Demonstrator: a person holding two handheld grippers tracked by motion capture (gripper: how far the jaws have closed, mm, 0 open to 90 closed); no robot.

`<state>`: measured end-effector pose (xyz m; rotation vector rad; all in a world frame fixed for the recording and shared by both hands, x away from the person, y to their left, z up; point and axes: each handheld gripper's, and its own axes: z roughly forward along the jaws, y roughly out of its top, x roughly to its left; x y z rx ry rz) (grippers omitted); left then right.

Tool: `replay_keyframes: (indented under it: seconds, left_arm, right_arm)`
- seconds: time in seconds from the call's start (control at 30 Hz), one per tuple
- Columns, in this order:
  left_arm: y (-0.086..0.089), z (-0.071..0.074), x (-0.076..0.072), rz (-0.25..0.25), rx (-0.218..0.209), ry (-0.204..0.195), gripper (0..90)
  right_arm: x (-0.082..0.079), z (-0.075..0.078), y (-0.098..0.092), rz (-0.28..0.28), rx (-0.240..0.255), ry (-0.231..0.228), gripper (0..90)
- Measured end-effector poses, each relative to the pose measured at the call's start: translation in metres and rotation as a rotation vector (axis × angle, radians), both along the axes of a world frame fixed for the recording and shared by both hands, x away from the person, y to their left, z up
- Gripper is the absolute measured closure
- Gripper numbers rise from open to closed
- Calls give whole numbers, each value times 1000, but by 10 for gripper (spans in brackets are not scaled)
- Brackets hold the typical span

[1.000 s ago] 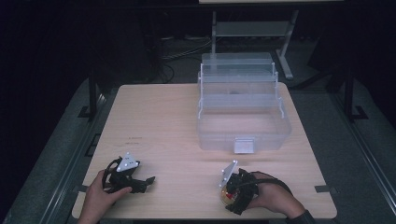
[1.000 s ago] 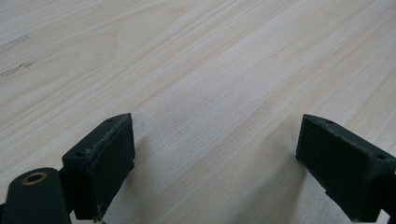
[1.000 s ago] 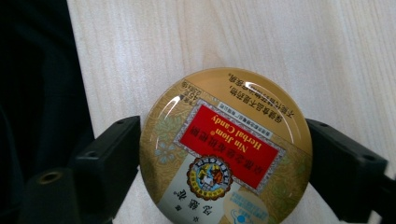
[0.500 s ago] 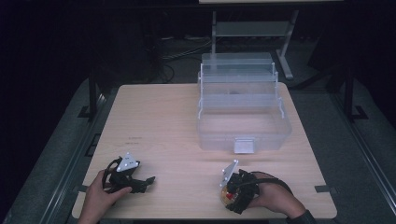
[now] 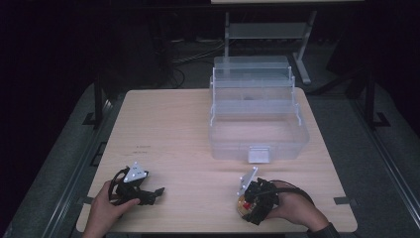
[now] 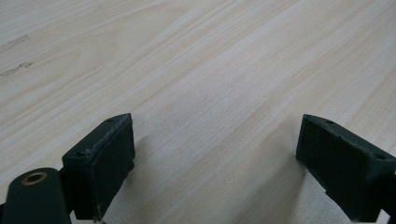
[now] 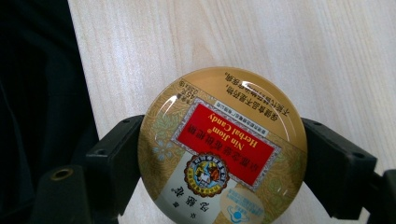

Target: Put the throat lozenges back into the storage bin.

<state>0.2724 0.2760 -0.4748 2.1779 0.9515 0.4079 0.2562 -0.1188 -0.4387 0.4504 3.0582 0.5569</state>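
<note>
Now the round gold candy tin with a red label (image 7: 222, 147) sits between the right gripper's (image 7: 223, 154) black jaws, which have just been closing and clamp its rim on either side. Its lid faces the camera, reading "Nin Jiom Herbal Candy" upside down. Meanwhile the left gripper (image 6: 215, 163) stands wide open over the pale wooden table (image 6: 210, 70).

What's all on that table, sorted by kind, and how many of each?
Hand-held grippers: 2, the left gripper open over bare wood and the right gripper shut on the tin.
Round gold candy tins: 1, the candy tin.
Clear plastic boxes: 1, the clear box, standing open on the table.
Total: 4
</note>
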Motion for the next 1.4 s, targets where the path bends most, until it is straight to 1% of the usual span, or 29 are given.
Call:
replay_keyframes:
  seconds: [1.23,1.4]
  left_arm:
    - [0,0,0,-1,1,1,107]
    - [0,0,0,-1,1,1,107]
  right_arm:
    - [10,19,-40,-122,24,-11,196]
    - [11,22,-47,-147,27,-15,197]
